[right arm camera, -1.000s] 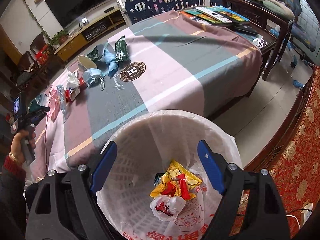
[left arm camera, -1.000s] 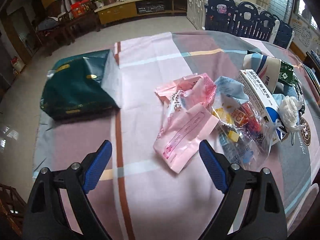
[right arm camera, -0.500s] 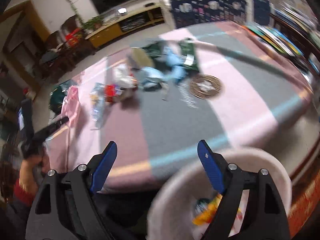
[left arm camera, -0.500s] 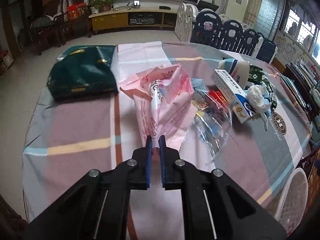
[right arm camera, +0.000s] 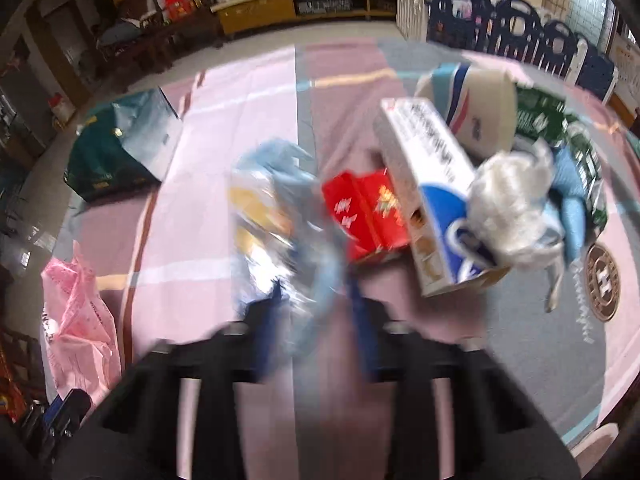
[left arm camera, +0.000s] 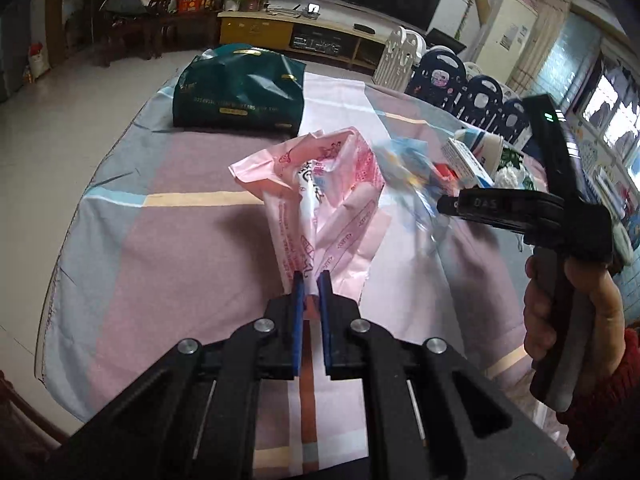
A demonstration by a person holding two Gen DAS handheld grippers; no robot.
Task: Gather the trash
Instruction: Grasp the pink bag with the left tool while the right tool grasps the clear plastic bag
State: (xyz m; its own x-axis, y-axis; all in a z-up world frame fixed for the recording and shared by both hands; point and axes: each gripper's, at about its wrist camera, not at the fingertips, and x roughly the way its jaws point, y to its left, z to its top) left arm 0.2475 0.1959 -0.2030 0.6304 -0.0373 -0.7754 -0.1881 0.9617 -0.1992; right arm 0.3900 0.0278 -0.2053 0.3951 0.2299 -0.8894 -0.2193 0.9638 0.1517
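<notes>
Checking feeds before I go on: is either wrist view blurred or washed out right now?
Left wrist view: sharp on the left gripper and pink bag; only the clear bag smears. Right wrist view: heavy motion blur on the right gripper and the clear bag there; white box readable. No glare.

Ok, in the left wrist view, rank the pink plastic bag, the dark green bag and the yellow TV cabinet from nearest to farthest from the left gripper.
1. Pink plastic bag: clamped in the left gripper, straight ahead.
2. Dark green bag: far end of the table, ahead-left.
3. Yellow TV cabinet: beyond the table, by the back wall.
</notes>
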